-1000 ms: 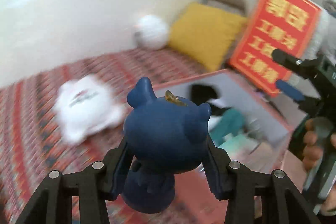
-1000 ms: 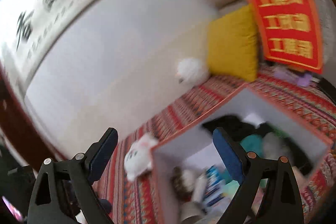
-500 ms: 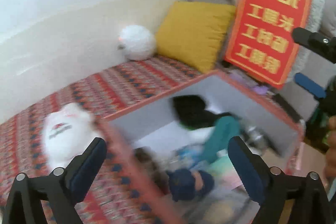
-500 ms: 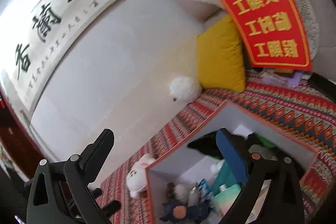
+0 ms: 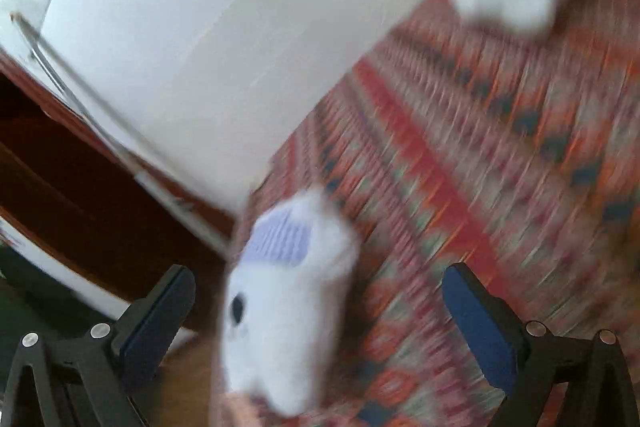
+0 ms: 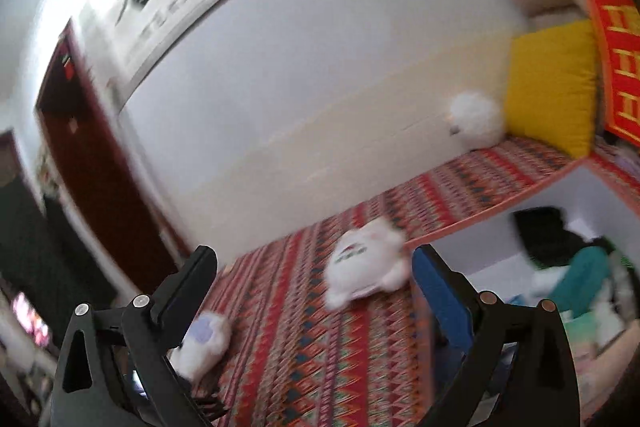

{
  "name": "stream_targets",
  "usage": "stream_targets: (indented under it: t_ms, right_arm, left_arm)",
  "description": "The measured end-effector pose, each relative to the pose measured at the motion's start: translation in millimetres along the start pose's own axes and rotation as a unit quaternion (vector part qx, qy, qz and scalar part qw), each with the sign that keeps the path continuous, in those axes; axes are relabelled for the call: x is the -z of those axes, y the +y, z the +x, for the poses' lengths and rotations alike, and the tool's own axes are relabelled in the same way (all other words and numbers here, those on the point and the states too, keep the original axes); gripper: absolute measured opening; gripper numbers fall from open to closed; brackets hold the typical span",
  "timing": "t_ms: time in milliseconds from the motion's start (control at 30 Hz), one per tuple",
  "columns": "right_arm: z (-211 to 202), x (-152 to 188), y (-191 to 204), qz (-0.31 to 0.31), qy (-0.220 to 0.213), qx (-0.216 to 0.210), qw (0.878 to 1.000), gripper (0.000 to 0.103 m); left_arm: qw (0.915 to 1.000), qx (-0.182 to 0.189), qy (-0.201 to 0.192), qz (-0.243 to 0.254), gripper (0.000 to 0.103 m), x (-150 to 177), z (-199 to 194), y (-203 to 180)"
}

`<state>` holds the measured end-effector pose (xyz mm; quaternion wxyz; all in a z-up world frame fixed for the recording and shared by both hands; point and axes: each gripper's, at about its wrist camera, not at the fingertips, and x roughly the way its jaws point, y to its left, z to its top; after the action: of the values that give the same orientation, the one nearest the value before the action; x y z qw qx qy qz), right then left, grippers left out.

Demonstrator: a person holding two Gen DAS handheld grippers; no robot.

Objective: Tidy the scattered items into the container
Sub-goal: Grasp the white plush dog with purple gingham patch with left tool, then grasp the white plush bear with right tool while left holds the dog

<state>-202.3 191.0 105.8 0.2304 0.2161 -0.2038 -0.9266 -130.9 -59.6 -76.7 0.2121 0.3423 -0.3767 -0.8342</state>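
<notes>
Left gripper (image 5: 316, 315) gapes wide and empty, lined up on the purple-patched plush (image 5: 284, 307) at the blanket (image 5: 460, 147) edge, presumably the next pickup. Right gripper (image 6: 316, 291) also spread, empty. Second plush (image 6: 364, 267) lies just beside the box (image 6: 500, 211).

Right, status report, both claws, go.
Left claw open, lined up on white plush toy. Right claw open, empty. Box beside second plush. Nothing blocking.
</notes>
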Motion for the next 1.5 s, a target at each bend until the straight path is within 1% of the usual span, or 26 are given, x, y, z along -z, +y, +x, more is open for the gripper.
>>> stream_targets:
  t_ms: [67, 167, 367, 467, 567, 700, 900, 1000, 1067, 1100, 1133, 1167, 1200, 1233, 1267, 1300, 1367, 1400, 1433, 1500]
  right_arm:
    - [18.2, 14.1, 18.9, -0.022, 0.028, -0.014, 0.999, 0.100]
    - [40.5, 36.0, 42.0, -0.053, 0.063, -0.026, 0.996, 0.100]
    - [77.2, 68.4, 65.0, -0.093, 0.111, -0.030, 0.989, 0.100]
    - [94.6, 79.8, 63.4, -0.093, 0.129, -0.026, 0.987, 0.100]
    - [104.6, 86.2, 56.4, -0.094, 0.142, -0.018, 0.985, 0.100]
    - [126.2, 98.3, 47.2, -0.099, 0.161, 0.004, 0.982, 0.100]
    - [145.7, 112.7, 43.6, -0.128, 0.181, 0.043, 0.974, 0.100]
    - [154.5, 119.0, 45.6, -0.153, 0.186, 0.066, 0.968, 0.100]
    - [165.8, 126.2, 52.8, -0.194, 0.187, 0.098, 0.958, 0.100]
    - [172.3, 129.8, 58.8, -0.221, 0.185, 0.116, 0.950, 0.100]
    - [178.9, 133.5, 65.0, -0.248, 0.183, 0.134, 0.942, 0.100]
    - [187.2, 138.4, 72.2, -0.281, 0.178, 0.157, 0.930, 0.100]
    - [193.2, 142.3, 77.9, -0.308, 0.173, 0.174, 0.919, 0.100]
    - [206.6, 150.5, 85.8, -0.351, 0.169, 0.197, 0.900, 0.101]
    - [220.5, 159.1, 93.8, -0.394, 0.164, 0.221, 0.877, 0.102]
    - [239.4, 172.1, 99.4, -0.442, 0.161, 0.255, 0.845, 0.102]
    - [277.8, 198.5, 106.1, -0.526, 0.156, 0.317, 0.774, 0.103]
    - [298.0, 212.2, 104.1, -0.564, 0.158, 0.341, 0.735, 0.103]
    - [318.2, 226.0, 101.8, -0.600, 0.160, 0.364, 0.694, 0.102]
    - [355.1, 236.0, 85.9, -0.634, 0.159, 0.406, 0.639, 0.102]
  left_arm:
    - [0.9991, -0.012, 0.012, 0.039, 0.103, 16.6, 18.7, -15.6]
    - [0.9985, -0.011, 0.016, 0.051, 0.103, 22.9, 32.5, -23.1]
    - [0.9993, -0.012, 0.018, 0.030, 0.103, 27.4, 57.0, -9.6]
    - [0.9993, -0.005, 0.027, 0.024, 0.103, 33.9, 73.6, -6.8]
    - [0.9994, 0.006, 0.032, 0.007, 0.103, 35.6, 88.9, 2.1]
    - [0.9994, -0.009, 0.033, 0.008, 0.103, 33.4, 104.0, 10.9]
    - [0.9987, 0.006, 0.050, -0.008, 0.103, 34.0, 128.8, 26.3]
    - [0.9987, 0.005, 0.050, -0.007, 0.103, 29.8, 138.4, 31.5]
    - [0.9988, 0.006, 0.048, -0.004, 0.103, 29.4, 146.5, 35.4]
    - [0.9988, 0.006, 0.049, -0.004, 0.103, 29.0, 151.1, 38.7]
    - [0.9987, 0.008, 0.050, -0.006, 0.102, 28.6, 156.2, 42.7]
    - [0.9984, 0.014, 0.051, -0.017, 0.097, 28.0, 163.4, 49.5]
    - [0.9980, 0.020, 0.053, -0.029, 0.089, 27.5, 170.2, 56.8]
    - [0.9968, 0.027, 0.057, -0.049, 0.087, 27.7, 175.4, 66.5]
    - [0.9943, 0.043, 0.060, -0.078, 0.085, 29.0, 179.0, 79.0]
    - [0.9908, 0.058, 0.062, -0.105, 0.083, 30.4, 182.4, 90.7]
    - [0.9836, 0.081, 0.066, -0.147, 0.082, 34.2, 186.8, 108.9]
    - [0.9800, 0.091, 0.067, -0.164, 0.082, 35.9, 188.9, 116.3]
    - [0.9791, 0.094, 0.068, -0.167, 0.082, 37.1, 190.4, 117.4]
    - [0.9775, 0.100, 0.068, -0.173, 0.082, 39.0, 193.5, 119.2]
